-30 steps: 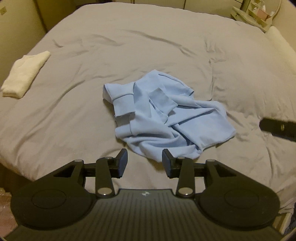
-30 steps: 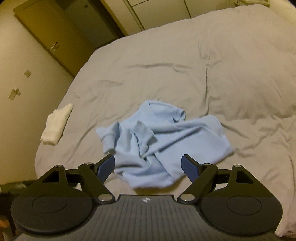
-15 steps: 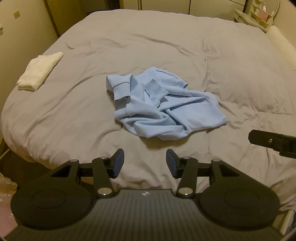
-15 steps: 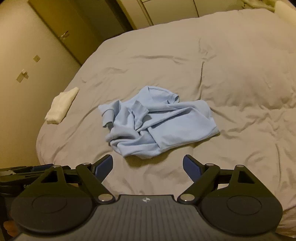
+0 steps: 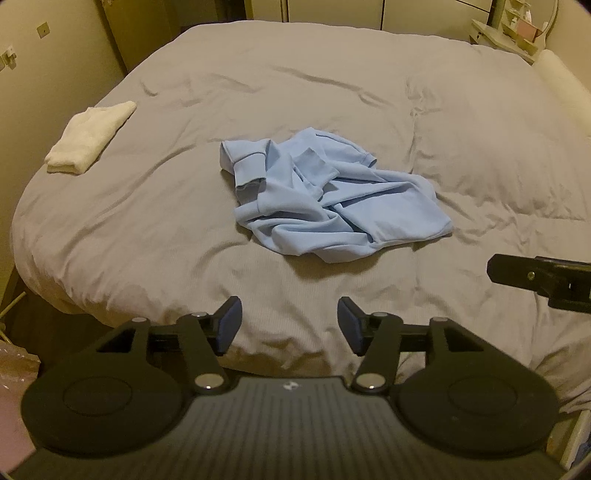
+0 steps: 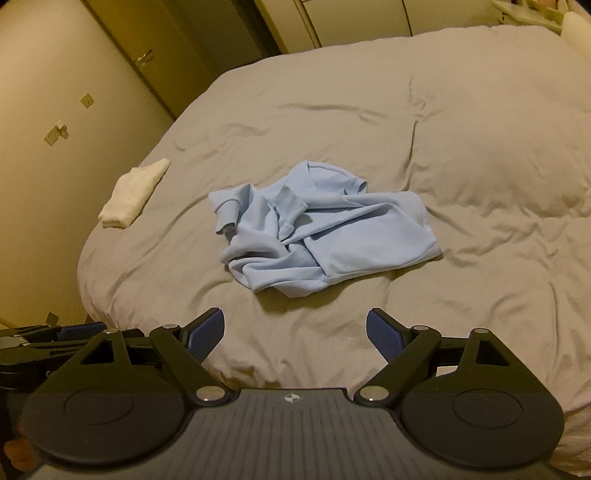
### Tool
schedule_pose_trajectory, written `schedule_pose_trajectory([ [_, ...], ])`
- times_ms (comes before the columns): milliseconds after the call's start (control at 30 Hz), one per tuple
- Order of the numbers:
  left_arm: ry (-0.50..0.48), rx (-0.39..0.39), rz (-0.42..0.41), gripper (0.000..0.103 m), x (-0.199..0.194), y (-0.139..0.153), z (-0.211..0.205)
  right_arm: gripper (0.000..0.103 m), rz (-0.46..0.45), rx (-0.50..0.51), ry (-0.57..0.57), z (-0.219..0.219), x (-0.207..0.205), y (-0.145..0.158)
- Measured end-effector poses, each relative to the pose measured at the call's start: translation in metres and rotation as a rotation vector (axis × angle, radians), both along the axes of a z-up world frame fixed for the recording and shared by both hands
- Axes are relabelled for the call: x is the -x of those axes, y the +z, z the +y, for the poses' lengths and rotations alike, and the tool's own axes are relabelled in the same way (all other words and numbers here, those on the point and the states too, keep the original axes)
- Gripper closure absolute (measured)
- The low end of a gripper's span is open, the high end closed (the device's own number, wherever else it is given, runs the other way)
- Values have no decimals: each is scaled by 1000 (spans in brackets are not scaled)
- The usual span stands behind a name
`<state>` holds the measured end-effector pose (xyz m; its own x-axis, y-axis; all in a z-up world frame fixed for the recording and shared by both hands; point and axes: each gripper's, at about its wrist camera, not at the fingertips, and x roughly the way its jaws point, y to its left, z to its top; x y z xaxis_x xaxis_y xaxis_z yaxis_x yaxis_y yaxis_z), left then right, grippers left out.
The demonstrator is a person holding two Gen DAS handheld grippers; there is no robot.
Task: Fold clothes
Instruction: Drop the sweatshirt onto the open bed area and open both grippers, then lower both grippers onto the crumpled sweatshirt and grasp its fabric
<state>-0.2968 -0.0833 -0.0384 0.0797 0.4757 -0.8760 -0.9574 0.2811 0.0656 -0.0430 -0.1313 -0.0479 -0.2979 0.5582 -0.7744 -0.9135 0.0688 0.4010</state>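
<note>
A crumpled light blue sweatshirt (image 5: 325,206) lies in a heap on the grey bed cover (image 5: 147,236); it also shows in the right wrist view (image 6: 317,229). My left gripper (image 5: 290,325) is open and empty, held back over the bed's near edge, well short of the sweatshirt. My right gripper (image 6: 295,334) is open and empty, also back from the sweatshirt. The right gripper's finger pokes into the left wrist view at the right edge (image 5: 539,277). The left gripper shows at the left edge of the right wrist view (image 6: 48,339).
A folded white towel (image 5: 90,138) lies on the bed's far left part, also in the right wrist view (image 6: 135,192). A wall with a door (image 6: 122,62) stands left of the bed. A shelf with small items (image 5: 513,29) stands at the far right corner.
Both grippers have pulled back and away from the sweatshirt, which now sits farther off. The left jaws have opened a little wider. The sweatshirt has not moved.
</note>
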Motion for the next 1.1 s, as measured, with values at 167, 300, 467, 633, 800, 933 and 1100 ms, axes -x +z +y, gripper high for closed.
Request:
schedule_pose_trajectory([
  [167,-6,4,-4,49,2,-3,7,16,-14,5,1,7,5,-2],
  [300,-18,1,-8,49,5,-7,19,16,-29,17,-8,17,9,-6],
  [467,-45,9,-6,49,9,-14,48,16,-39,35,-40,37,15,-12],
  [633,-99,23,-3,49,18,-18,90,16,-42,57,-82,65,25,-19],
  [800,-186,28,15,49,26,-23,143,16,-33,73,-167,97,36,-28],
  [933,-278,47,29,49,33,-25,180,16,-18,111,-270,117,40,-42],
  [1100,-401,75,58,49,33,-44,223,16,5,182,-408,124,47,-71],
])
